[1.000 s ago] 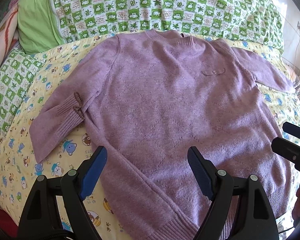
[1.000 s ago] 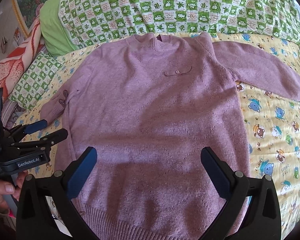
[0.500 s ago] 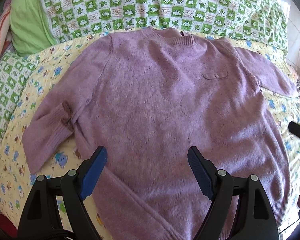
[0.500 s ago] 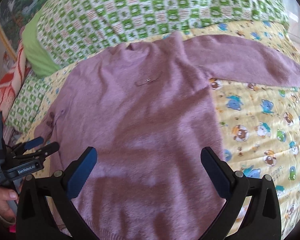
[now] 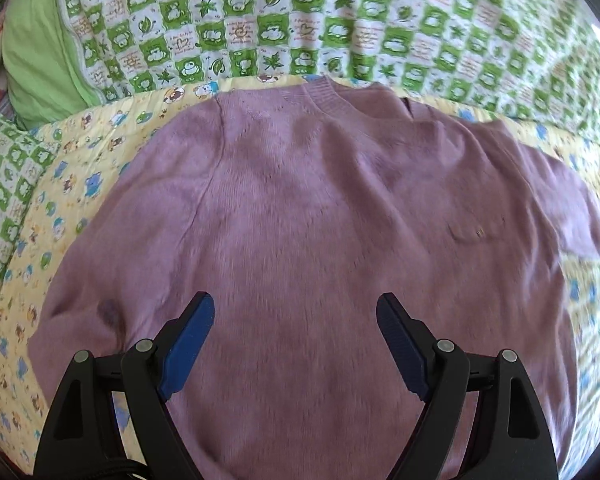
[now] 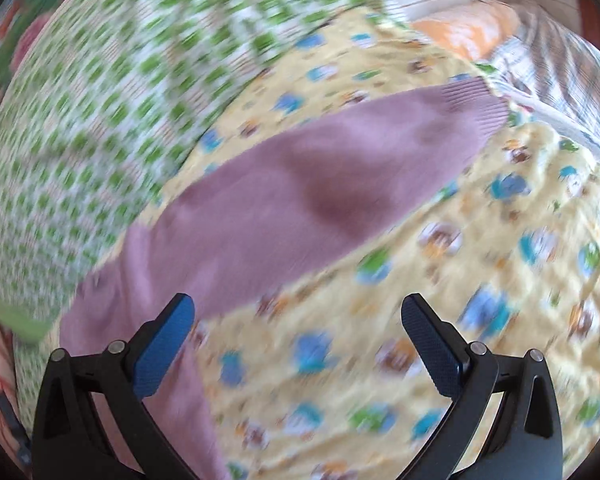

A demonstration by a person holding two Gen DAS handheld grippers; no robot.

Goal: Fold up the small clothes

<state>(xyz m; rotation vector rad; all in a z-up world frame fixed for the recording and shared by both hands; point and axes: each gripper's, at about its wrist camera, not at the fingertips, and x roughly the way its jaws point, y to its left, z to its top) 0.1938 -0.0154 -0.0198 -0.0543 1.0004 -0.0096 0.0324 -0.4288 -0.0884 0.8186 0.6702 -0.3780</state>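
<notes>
A purple knit sweater lies flat, front up, on a yellow cartoon-print quilt, its neck toward the far side. My left gripper is open and empty, low over the sweater's body. Its short left sleeve lies at the lower left. In the right wrist view the sweater's long right sleeve stretches to the upper right, ending in a ribbed cuff. My right gripper is open and empty, over the quilt just beside the sleeve's near edge. That view is blurred by motion.
A green-and-white checked blanket is bunched along the far side, with a plain green pillow at the far left. A striped cloth and an orange object lie beyond the cuff.
My left gripper has moved forward over the sweater toward its neck. My right gripper has swung right, from over the sweater's body to the long right sleeve. Both stay open.
</notes>
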